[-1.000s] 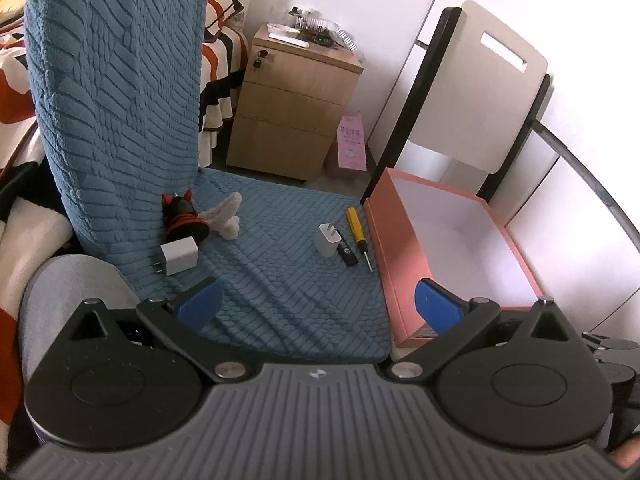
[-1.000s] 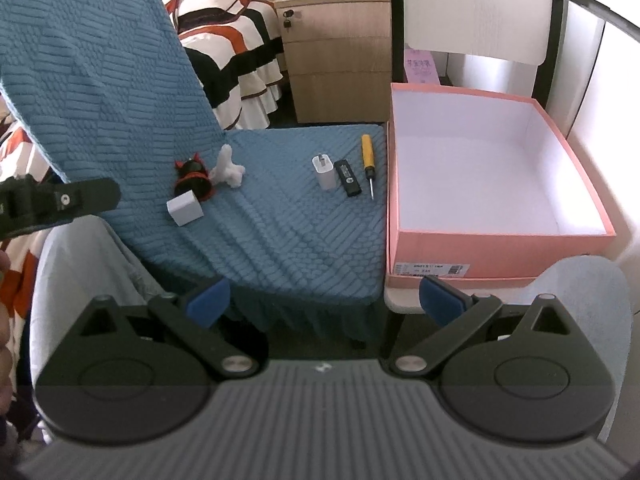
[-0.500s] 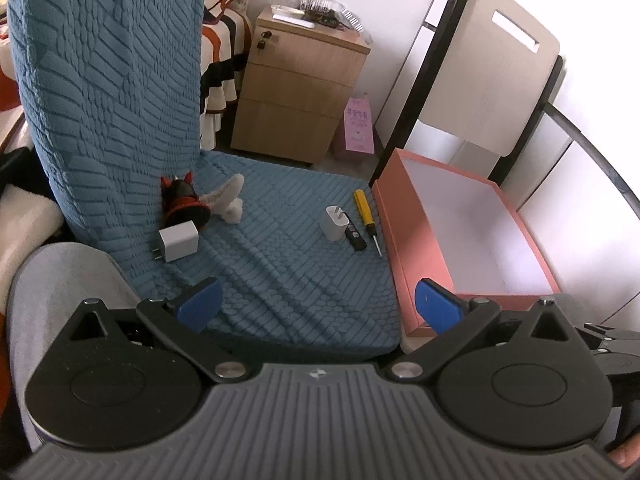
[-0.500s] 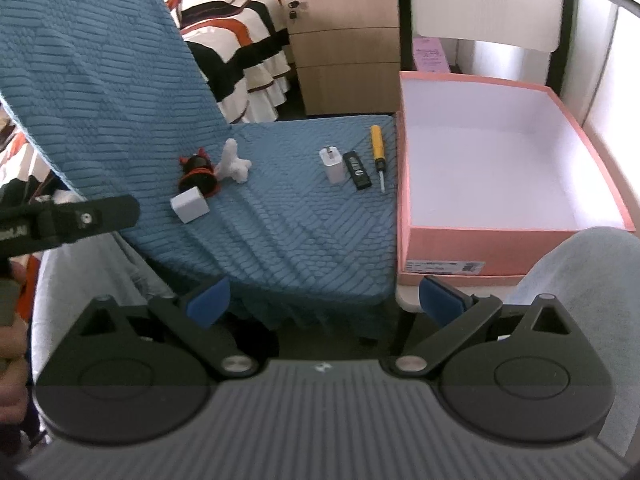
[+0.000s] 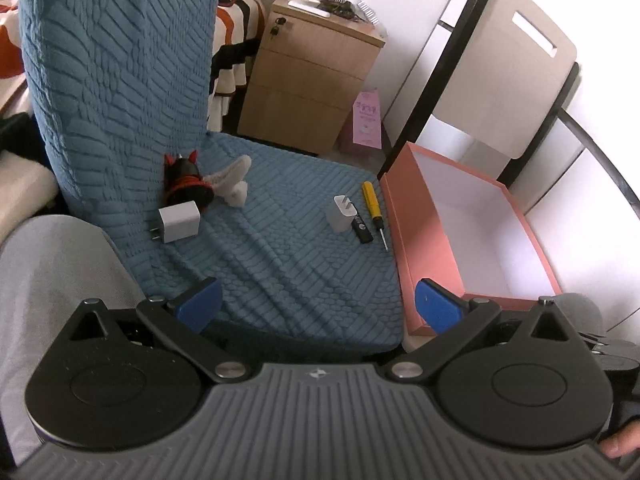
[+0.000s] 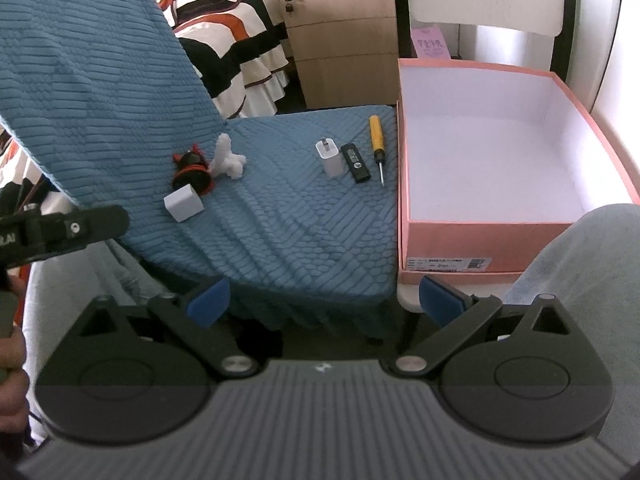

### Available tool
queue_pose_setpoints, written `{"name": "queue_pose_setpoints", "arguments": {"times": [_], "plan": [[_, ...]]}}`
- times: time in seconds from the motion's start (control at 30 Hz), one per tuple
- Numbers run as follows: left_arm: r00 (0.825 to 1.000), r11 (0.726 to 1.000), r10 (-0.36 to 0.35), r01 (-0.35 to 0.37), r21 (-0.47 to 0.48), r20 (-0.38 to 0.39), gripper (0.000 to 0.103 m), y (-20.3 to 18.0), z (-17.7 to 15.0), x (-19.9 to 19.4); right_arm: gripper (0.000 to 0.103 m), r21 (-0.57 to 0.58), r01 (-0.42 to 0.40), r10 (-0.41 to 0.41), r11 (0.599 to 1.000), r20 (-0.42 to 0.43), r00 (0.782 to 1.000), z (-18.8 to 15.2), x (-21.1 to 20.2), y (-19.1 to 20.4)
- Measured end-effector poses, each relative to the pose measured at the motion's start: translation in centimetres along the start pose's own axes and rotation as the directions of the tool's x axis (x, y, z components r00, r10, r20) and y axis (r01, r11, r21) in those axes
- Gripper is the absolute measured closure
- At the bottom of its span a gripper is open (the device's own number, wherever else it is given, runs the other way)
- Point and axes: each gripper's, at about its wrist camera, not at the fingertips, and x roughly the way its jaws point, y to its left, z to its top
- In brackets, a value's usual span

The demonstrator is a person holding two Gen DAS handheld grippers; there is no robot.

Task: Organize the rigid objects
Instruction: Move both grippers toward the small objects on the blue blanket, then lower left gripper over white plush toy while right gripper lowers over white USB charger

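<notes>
On the blue-covered chair seat (image 5: 288,264) lie a white square charger (image 5: 178,224) (image 6: 184,202), a black-and-red figurine (image 5: 186,182) (image 6: 192,172), a white coral-like piece (image 5: 234,180) (image 6: 227,158), a small white plug (image 5: 342,214) (image 6: 330,158), a black stick (image 5: 360,230) (image 6: 355,162) and a yellow screwdriver (image 5: 374,208) (image 6: 377,140). An empty pink box (image 5: 472,236) (image 6: 492,160) stands to the right of the seat. My left gripper (image 5: 316,306) and right gripper (image 6: 324,304) are open and empty, near the seat's front edge.
A wooden nightstand (image 5: 312,76) (image 6: 340,28) stands behind the chair, beside a striped bed (image 6: 224,44). A white chair back (image 5: 504,64) rises behind the box. The person's grey-clad knees (image 5: 60,300) (image 6: 580,280) flank the seat. The left gripper's side shows in the right wrist view (image 6: 60,232).
Both grippers have drawn closer to the seat and the view has tilted; the objects look larger. Nothing on the seat has moved. Both grippers stay open.
</notes>
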Motion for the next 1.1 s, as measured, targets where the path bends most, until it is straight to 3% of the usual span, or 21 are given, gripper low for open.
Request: {"name": "queue_pose_setpoints", "arguments": {"times": [0.63,1.1], "plan": [[0.997,0.995,0.05,-0.054,0.086,0.05,0.0,1.2,3.9,7.8,0.004,-0.059,-0.061,0.061,0.996,0.001,0.998,2.3,6.8,0.0],[0.994,0.995,0.087,-0.09,0.052,0.065,0.0,3.7,4.9,14.2,0.019,-0.102,-0.042,0.047,0.994,0.048,0.998,5.0,12.0,-0.1]]}}
